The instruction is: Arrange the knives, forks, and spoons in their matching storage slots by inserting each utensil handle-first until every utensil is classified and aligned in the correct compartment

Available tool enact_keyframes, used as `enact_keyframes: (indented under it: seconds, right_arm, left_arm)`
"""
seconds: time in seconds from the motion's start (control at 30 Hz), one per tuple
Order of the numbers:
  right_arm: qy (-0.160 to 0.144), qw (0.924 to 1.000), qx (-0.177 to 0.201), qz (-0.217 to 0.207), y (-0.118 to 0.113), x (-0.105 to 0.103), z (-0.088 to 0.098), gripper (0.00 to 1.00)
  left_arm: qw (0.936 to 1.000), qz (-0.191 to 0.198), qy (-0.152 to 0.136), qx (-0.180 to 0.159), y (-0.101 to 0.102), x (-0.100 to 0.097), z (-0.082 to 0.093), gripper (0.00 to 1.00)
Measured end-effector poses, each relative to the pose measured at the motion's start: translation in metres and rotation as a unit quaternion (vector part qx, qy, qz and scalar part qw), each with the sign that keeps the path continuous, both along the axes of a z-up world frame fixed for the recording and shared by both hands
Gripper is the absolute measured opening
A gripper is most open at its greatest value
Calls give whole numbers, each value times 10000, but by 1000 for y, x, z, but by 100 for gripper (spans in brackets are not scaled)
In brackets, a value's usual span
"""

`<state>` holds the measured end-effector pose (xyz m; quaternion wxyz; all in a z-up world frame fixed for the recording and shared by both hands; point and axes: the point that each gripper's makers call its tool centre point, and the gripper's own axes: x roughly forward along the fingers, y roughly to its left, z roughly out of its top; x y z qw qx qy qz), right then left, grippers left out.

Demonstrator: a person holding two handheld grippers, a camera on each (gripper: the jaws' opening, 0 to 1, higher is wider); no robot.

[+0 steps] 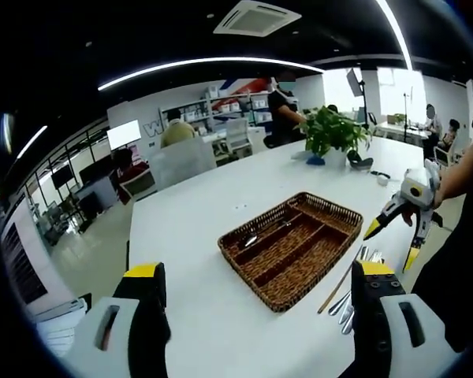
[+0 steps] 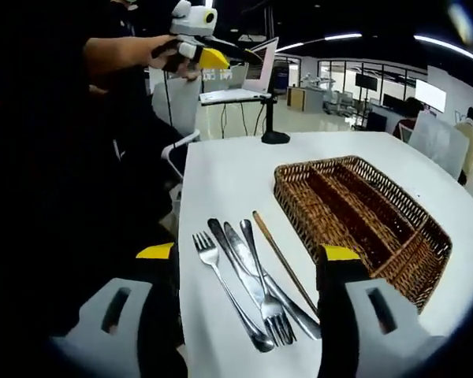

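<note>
A brown wicker tray (image 1: 331, 206) with long compartments lies on the white table (image 1: 189, 220). Something shiny lies in its far left compartment (image 1: 251, 238). Beside the tray (image 2: 280, 189) lie two forks (image 2: 221, 279), knives (image 2: 238, 250) and a thin wooden stick (image 2: 282, 258) side by side. My right gripper (image 2: 248, 253) hovers open just above these utensils, nothing between its jaws. It also appears from the right as the right gripper (image 1: 392, 244), open, above the utensils (image 1: 353, 295). My left gripper (image 1: 258, 269) is open, held high. The left gripper (image 2: 201, 47) is raised at the table's end.
A potted plant (image 1: 331, 130) and small items (image 1: 382, 178) stand at the table's far end. A laptop on a stand (image 2: 240, 87) sits beyond the other end. Chairs (image 1: 181, 157) and people (image 1: 282, 110) are further back. The person's dark body borders the table edge (image 2: 181, 236).
</note>
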<state>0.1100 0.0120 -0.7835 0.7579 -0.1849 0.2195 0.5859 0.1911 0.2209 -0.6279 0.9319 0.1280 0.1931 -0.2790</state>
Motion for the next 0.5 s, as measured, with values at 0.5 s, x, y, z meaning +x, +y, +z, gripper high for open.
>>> enact_keyframes:
  seconds: [0.5]
  right_arm:
    - [163, 9975, -268, 627, 24, -24, -44, 44]
  left_arm:
    - [10000, 23, 42, 49, 7, -3, 1, 99]
